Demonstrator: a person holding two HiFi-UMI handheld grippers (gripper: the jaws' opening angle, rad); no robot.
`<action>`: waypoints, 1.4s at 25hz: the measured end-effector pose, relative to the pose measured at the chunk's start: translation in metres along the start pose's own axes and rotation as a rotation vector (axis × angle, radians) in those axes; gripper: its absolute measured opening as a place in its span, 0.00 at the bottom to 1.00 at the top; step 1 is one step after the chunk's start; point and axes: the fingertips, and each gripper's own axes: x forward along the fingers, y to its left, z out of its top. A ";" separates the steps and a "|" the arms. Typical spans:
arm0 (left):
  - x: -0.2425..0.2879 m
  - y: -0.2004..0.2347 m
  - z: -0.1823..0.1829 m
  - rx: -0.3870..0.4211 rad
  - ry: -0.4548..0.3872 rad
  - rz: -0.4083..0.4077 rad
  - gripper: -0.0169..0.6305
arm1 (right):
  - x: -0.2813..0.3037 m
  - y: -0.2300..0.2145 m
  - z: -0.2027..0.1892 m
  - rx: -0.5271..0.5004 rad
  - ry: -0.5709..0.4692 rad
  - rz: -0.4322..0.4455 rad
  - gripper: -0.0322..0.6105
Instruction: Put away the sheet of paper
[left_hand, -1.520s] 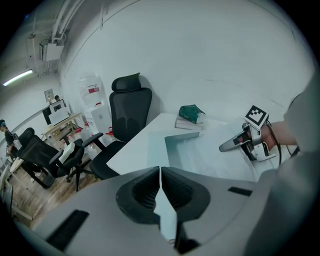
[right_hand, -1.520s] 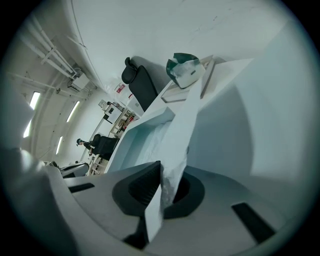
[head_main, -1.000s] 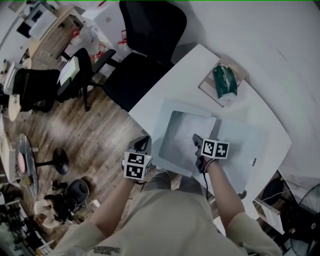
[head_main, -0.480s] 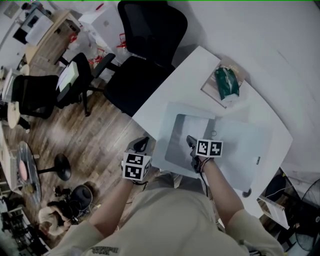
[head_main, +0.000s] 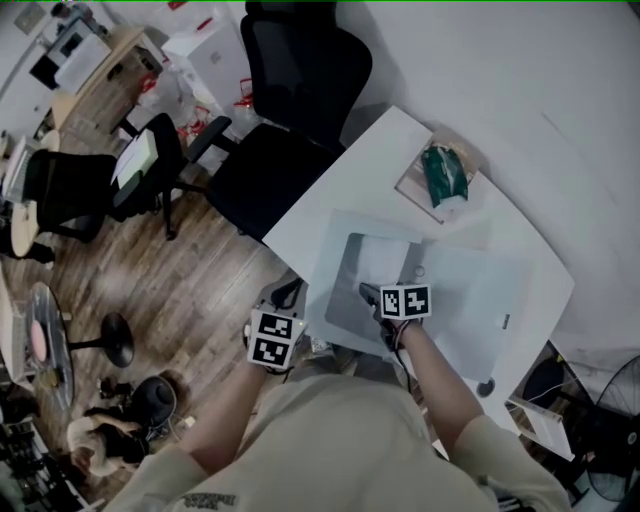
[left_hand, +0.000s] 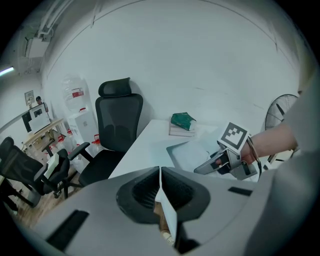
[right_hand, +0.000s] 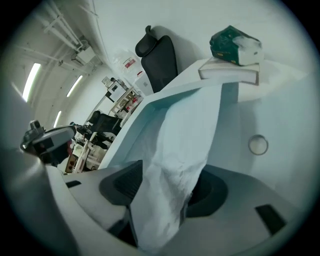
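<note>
Snagging is to be feared: jaws of the right gripper (head_main: 368, 294) are opening with the crumpled sheet of paper (right_hand: 180, 130) between them, over the open folder (head_main: 480, 290) on the desk (head_main: 370, 160), so it may be dragged out. The left gripper (left_hand: 160, 172) is clenched.

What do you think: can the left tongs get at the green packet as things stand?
Probably not at once. The left tongs are shut on a thin white flap at the near edge of the table; the green packet lies on the book at the far corner, though nothing tall blocks the way.
</note>
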 end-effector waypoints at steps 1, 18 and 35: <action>-0.001 0.000 0.001 0.001 -0.004 0.001 0.07 | -0.005 -0.002 0.001 -0.027 -0.003 -0.023 0.45; -0.026 0.007 0.058 0.039 -0.130 0.025 0.07 | -0.142 0.013 0.088 -0.185 -0.303 -0.091 0.32; -0.125 -0.007 0.198 0.168 -0.476 0.015 0.07 | -0.339 0.155 0.173 -0.489 -0.813 -0.008 0.11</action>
